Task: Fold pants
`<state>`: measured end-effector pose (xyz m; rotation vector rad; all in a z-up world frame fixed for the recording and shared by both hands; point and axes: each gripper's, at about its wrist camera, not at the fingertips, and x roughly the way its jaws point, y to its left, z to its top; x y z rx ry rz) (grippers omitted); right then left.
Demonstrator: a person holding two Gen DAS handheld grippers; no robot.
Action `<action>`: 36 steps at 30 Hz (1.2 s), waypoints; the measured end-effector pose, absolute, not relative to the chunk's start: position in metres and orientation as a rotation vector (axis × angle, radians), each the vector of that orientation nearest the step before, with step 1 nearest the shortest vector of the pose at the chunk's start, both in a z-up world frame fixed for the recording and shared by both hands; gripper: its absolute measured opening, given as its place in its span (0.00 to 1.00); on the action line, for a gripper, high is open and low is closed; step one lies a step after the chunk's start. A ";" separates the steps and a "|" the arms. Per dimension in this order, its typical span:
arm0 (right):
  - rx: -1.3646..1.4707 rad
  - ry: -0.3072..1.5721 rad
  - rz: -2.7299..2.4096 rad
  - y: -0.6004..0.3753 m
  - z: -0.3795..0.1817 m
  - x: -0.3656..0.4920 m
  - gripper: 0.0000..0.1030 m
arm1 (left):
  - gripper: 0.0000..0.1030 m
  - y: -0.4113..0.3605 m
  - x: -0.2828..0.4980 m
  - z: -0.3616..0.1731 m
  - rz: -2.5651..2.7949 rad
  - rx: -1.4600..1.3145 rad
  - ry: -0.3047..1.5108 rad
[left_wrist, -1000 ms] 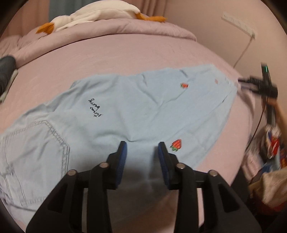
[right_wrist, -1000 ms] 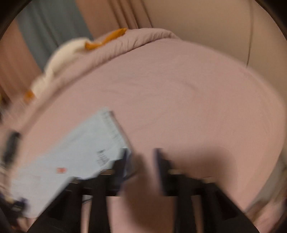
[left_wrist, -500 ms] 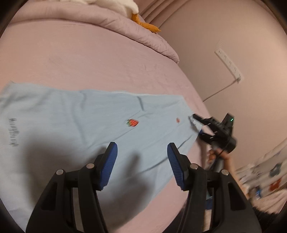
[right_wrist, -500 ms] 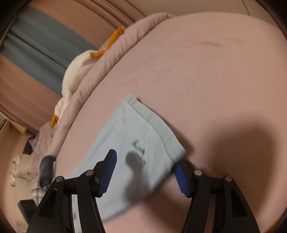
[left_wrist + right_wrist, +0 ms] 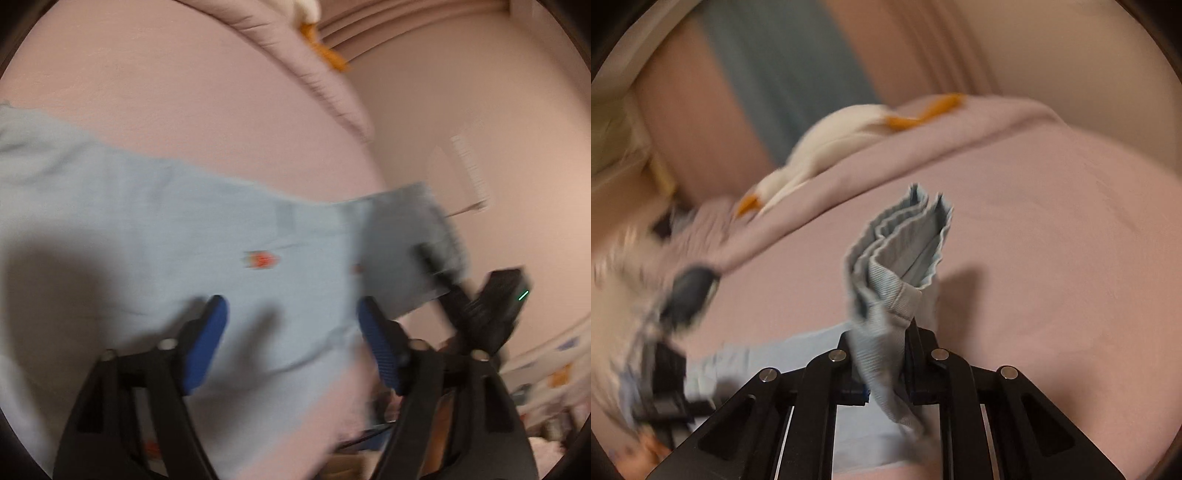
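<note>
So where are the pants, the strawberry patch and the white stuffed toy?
pants [image 5: 886, 295], right wrist view, bunched hem.
strawberry patch [image 5: 263, 259], left wrist view, red middle.
white stuffed toy [image 5: 831, 140], right wrist view, white body.

Pants [image 5: 147, 229] on bed [image 5: 184, 103] (plush toy [image 5: 831, 136] behind).

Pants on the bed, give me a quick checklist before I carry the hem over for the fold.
1. Right tool shut on the pants hem: ok, its jaws just closed and the cloth is bunched between them.
2. Hem lifted off the bed: ok.
3. Left tool open, holding nothing: ok, its jaws just opened.
4. Every hem layer caught: cannot tell.
5. Rest of the pants flat: cannot tell, blurred.
6. Plush toy clear of the pants: ok.
</note>
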<state>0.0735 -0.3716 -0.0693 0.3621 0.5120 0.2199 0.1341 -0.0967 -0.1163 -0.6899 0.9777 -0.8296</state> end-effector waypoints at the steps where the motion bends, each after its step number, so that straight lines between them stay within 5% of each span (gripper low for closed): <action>1: 0.270 0.509 0.232 -0.346 -0.064 0.068 0.15 | 0.81 -0.097 0.131 -0.111 -0.866 -0.734 0.955; 6: -0.043 0.484 0.265 -0.254 -0.069 0.052 0.15 | 0.93 -0.094 0.135 -0.100 -0.939 -0.946 0.908; 10: -0.169 0.507 0.315 -0.203 -0.091 0.044 0.15 | 0.89 -0.093 0.151 -0.120 -0.840 -0.993 0.994; 11: -0.191 0.510 0.326 -0.194 -0.095 0.042 0.15 | 0.84 -0.090 0.154 -0.127 -0.821 -1.020 1.010; 15: -0.315 0.491 0.323 -0.161 -0.103 0.034 0.15 | 0.16 -0.077 0.159 -0.130 -0.773 -0.972 1.015; 16: -0.338 0.478 0.323 -0.156 -0.103 0.031 0.15 | 0.14 -0.074 0.158 -0.126 -0.768 -0.944 1.004; 23: -0.404 0.417 0.406 -0.122 -0.095 0.018 0.15 | 0.15 -0.030 0.137 -0.101 -0.716 -0.751 0.884; 27: -0.472 0.463 0.456 -0.096 -0.109 0.023 0.15 | 0.13 -0.019 0.148 -0.132 -0.615 -0.700 0.927; 31: -0.444 0.580 0.549 -0.085 -0.129 0.027 0.44 | 0.28 -0.004 0.147 -0.143 -0.539 -0.676 0.952; 36: -0.195 0.670 0.772 -0.129 -0.102 0.017 0.44 | 0.40 0.019 0.136 -0.123 -0.486 -0.611 0.873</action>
